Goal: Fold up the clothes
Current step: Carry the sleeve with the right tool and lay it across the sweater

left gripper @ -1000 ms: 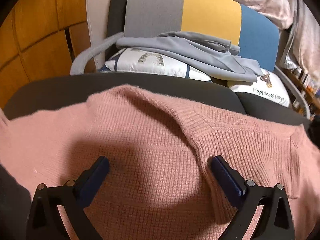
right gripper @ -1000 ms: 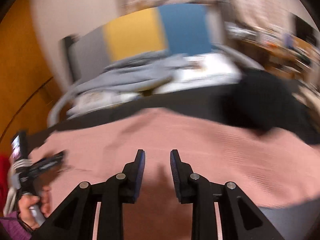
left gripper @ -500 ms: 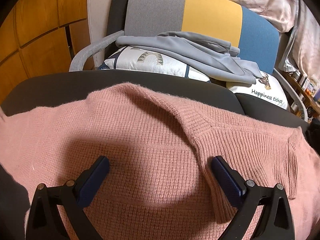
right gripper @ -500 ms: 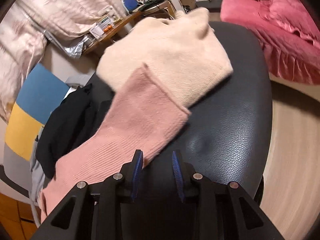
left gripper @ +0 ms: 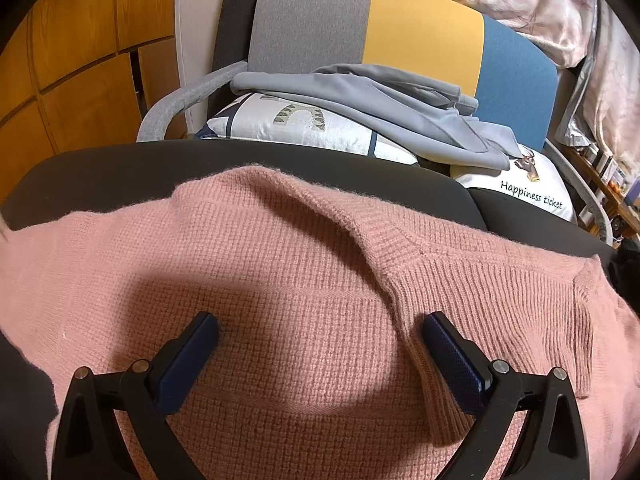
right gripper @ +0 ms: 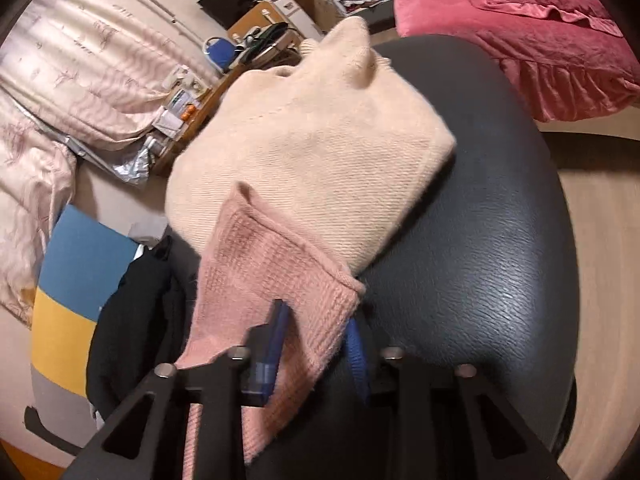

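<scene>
A bedroom, warmly lit: wooden cupboard doors (left gripper: 80, 80) on the left, a chair (left gripper: 400, 28) with a grey, yellow and blue back behind the work surface, pale curtains (right gripper: 80, 68), a cluttered desk (right gripper: 224, 80), and a bed under a red cover (right gripper: 520, 32) at the far right. The work surface is a rounded black padded counter (right gripper: 500, 220).

On the chair, a grey garment (left gripper: 380, 108) lies over printed cushions (left gripper: 300, 124).

Since a second ago the left tool (left gripper: 320, 332) has not shifted: it hangs over the pink sweater (left gripper: 280, 280) with its jaws spread wide and nothing between them. The right tool (right gripper: 316, 324) has swung away from the sweater's body, rolled over, and now sits at the sleeve end; half a second ago its fingers stood just short of the cuff, slightly apart, and now they are closing on the pink cuff (right gripper: 280, 280), with knit between them.

The sweater lies spread on the counter, its far edge rumpled into a ridge near the neckline, a strip of bare black padding beyond it. The cuff rests against a folded cream sweater (right gripper: 312, 144) near the counter's far end, and a black garment (right gripper: 132, 320) sits just left of the sleeve. To the right of the cuff the counter is bare out to its curved edge, with pale wooden floor (right gripper: 592, 280) beyond.
</scene>
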A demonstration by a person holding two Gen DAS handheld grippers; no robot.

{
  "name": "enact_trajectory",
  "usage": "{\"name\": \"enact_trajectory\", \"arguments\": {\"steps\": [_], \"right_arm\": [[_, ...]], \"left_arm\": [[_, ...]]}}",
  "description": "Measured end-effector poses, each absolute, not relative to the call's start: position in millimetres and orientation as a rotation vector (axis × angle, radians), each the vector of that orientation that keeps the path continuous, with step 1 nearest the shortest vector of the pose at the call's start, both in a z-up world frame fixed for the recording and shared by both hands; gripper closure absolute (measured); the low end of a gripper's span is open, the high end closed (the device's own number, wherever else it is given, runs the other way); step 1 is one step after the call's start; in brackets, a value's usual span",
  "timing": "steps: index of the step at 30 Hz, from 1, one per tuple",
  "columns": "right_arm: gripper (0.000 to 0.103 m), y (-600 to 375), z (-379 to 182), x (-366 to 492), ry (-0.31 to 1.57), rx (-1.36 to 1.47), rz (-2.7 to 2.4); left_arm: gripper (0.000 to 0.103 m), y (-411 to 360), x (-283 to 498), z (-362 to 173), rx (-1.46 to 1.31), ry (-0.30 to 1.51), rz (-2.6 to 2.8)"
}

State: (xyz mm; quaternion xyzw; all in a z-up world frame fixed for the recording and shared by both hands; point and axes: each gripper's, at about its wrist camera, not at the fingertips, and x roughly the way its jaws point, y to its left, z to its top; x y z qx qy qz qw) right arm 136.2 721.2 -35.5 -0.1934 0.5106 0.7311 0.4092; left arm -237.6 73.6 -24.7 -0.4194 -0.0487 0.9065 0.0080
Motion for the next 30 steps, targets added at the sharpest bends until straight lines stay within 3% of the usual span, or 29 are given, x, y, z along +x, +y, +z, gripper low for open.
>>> {"name": "enact_trajectory", "arguments": {"steps": [8, 14, 20, 25, 30], "right_arm": [[0.097, 706.1, 12.2, 128.0, 1.331, -0.422, 1.984], [0.097, 661.4, 88.3, 84.7, 1.289, -0.381, 2.232], [0.097, 566.7, 139.9, -2.9, 1.228, -0.454, 2.566], [0.097, 477.6, 134.2, -73.8, 1.209, -0.627, 2.752], [0.097, 392.9, 84.6, -120.7, 1.164, -0.890, 2.846]], "left_arm": [[0.000, 73.9, -237.4, -24.7, -1.309, -0.173, 2.825], [0.000, 80.0, -241.2, -18.5, -1.377, -0.121, 2.784], [0.000, 71.8, -218.4, -1.3, -1.399, -0.287, 2.602], [0.000, 68.2, -198.2, -7.2, -1.433, -0.284, 2.550], [0.000, 70.2, -179.4, -11.9, -1.403, -0.224, 2.522]]}}
